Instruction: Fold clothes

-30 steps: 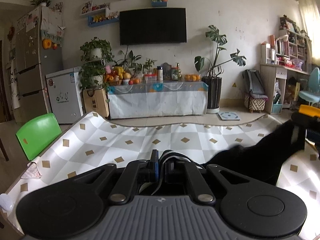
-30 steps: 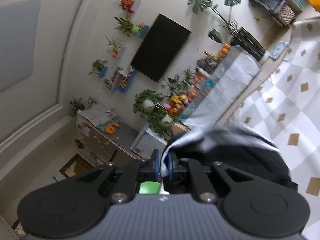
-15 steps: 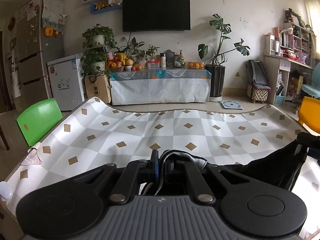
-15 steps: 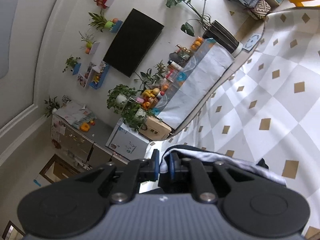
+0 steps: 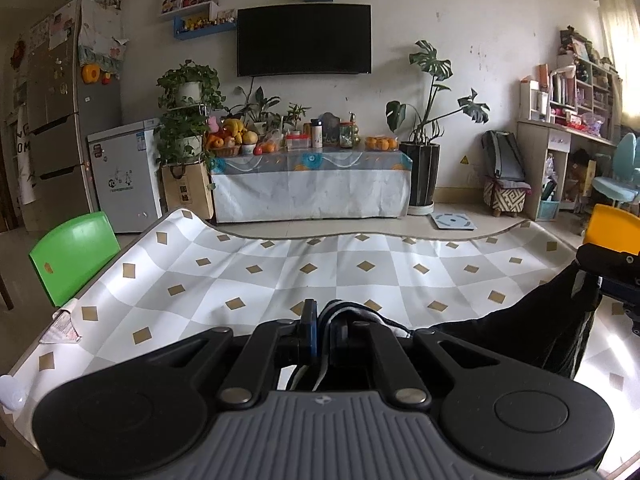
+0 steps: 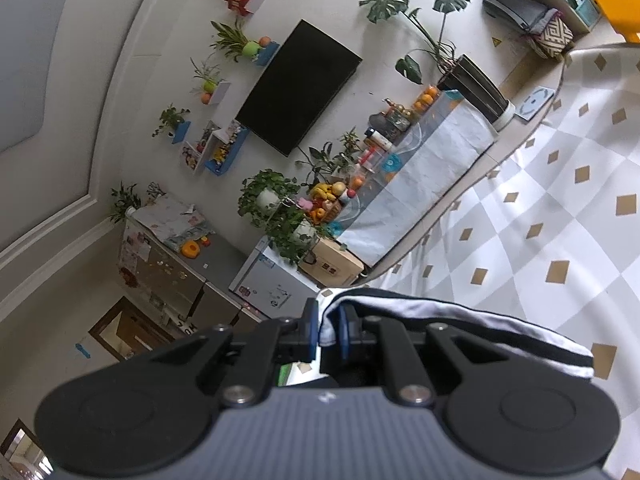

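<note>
A black garment [image 5: 532, 332] with black-and-white striped trim stretches between my two grippers above the checked tablecloth [image 5: 320, 272]. My left gripper [image 5: 325, 330] is shut on its striped edge near the table's front. The right gripper's body shows at the right edge of the left wrist view [image 5: 612, 276], holding the garment's other end. In the right wrist view my right gripper [image 6: 329, 330] is shut on the garment's white inner fabric [image 6: 440, 320], tilted steeply to one side.
A green chair [image 5: 74, 254] stands at the table's left edge and a yellow chair [image 5: 616, 228] at the right. A crumpled paper [image 5: 60, 328] lies on the left front edge. Beyond the table are a sideboard [image 5: 312, 192] with fruit, plants and a fridge.
Both grippers keep hold of the garment. The right end of the garment came down towards the table, then rose a little. The right wrist view swung down and back up.
</note>
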Available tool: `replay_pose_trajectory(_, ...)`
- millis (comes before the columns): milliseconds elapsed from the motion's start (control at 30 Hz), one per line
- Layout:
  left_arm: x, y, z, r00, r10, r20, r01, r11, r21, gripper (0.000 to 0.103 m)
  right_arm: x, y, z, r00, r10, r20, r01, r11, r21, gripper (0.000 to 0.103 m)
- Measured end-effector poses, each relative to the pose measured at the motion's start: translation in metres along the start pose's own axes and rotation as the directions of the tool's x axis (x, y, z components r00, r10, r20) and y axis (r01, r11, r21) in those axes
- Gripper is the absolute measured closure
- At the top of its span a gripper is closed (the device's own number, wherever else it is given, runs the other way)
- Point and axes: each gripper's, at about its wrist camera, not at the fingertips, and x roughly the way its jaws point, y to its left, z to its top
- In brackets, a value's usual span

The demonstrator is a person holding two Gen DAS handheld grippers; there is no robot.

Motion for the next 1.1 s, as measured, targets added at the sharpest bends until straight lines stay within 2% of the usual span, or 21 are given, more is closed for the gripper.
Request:
replay_pose_trajectory(400, -0.036, -0.001, 0.033, 0.996, -0.020, 0.092, 0.020, 1.000, -0.005, 0.098, -0.019, 0.045, 0.019, 0.995, 0.089, 0.041, -0.087, 0.995, -0.054, 0.092)
replay_pose_trajectory(567, -0.039, -0.003, 0.049, 0.992, -0.027, 0.126, 0.026, 1.000, 0.013, 0.098, -0.018, 0.055, 0.031, 0.993, 0.112, 0.045, -0.109, 0.991, -0.073, 0.092)
replay_pose_trajectory(700, -0.023, -0.005, 0.052, 0.994, -0.013, 0.108, 0.010, 1.000, 0.028, 0.098, -0.005, 0.053, 0.037, 0.995, 0.093, 0.029, -0.090, 0.992, -0.089, 0.092)
replay_pose_trajectory(1100, 0.055, -0.018, 0.034, 1.000, 0.020, -0.012, -0.019, 0.997, 0.078, 0.098, 0.059, -0.002, 0.036, 0.998, 0.022, -0.055, -0.024, 0.999, -0.035, 0.091)
